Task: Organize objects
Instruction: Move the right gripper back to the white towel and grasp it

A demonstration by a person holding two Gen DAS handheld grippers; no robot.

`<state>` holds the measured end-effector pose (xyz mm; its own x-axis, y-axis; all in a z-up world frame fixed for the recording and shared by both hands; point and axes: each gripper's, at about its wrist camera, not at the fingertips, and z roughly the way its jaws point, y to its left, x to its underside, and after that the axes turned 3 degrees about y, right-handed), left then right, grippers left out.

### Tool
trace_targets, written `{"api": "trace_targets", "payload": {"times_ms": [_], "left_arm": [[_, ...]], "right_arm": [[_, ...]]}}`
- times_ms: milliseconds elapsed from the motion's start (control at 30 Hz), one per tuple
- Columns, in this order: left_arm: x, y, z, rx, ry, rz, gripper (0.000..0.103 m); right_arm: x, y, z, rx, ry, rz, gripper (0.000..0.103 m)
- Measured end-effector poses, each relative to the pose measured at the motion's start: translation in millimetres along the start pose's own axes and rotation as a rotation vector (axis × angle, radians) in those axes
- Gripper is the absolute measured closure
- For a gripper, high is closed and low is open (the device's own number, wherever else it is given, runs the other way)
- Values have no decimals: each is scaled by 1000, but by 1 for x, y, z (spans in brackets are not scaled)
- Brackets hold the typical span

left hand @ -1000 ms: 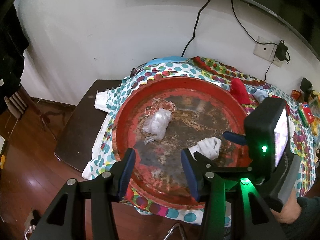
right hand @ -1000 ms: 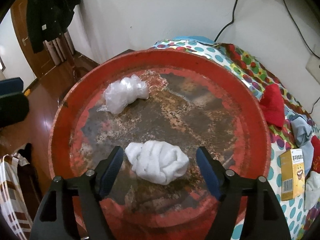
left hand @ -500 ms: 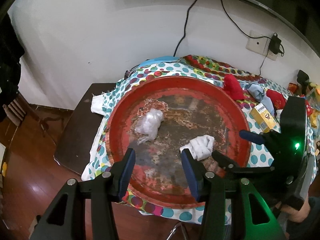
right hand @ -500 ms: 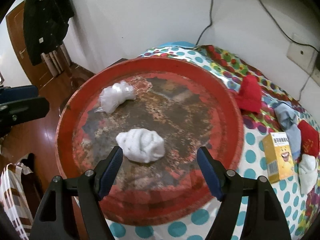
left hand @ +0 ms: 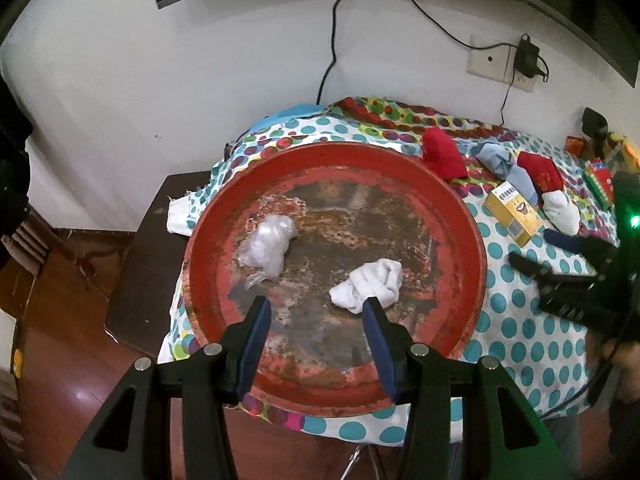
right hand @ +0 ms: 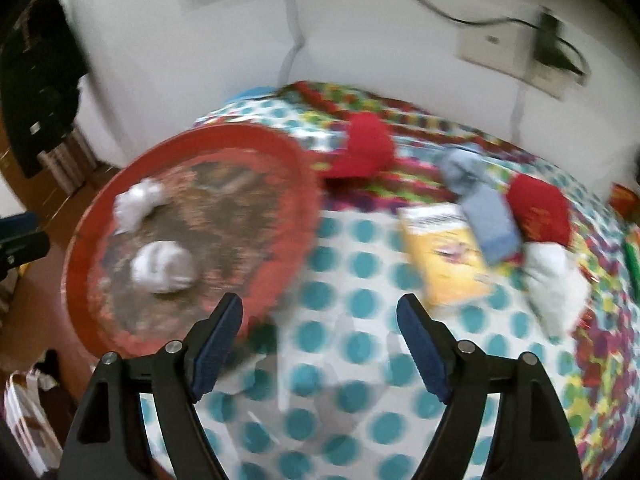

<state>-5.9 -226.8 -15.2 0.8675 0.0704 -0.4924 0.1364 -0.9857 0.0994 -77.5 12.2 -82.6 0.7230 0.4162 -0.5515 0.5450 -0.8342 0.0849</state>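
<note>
The left gripper hangs half open over the red tray's near rim, gripping nothing. Just beyond its right finger lies the white sock, a crumpled plastic bag farther left. The right gripper (blurred) is opening, empty, above the dotted cloth, before the yellow box.

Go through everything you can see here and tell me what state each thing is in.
Red tray: holds two things.
White sock: bunched, in tray.
Plastic bag: crumpled, in tray.
Yellow box: lying flat on cloth.
Left hand-held gripper: open, empty.
Right hand-held gripper: opening, empty.
</note>
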Motion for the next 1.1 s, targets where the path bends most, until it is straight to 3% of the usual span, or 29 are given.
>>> {"api": "trace_targets", "payload": {"times_ms": [400,533,700,1100], "left_arm": [[2,-36,22,-15,50,95,54],[2,-56,30,-2,64,137,54],[1,-89,43,28,107,173,54],[-37,-188,66,94,182,246,54]], "right_arm": [[40,-144,-24,196,12,192,25],[55,-173,-22,241,19,190,25],[56,-185,-16,207,11,161,25],[11,-171,21,186,-30,28,25]]}}
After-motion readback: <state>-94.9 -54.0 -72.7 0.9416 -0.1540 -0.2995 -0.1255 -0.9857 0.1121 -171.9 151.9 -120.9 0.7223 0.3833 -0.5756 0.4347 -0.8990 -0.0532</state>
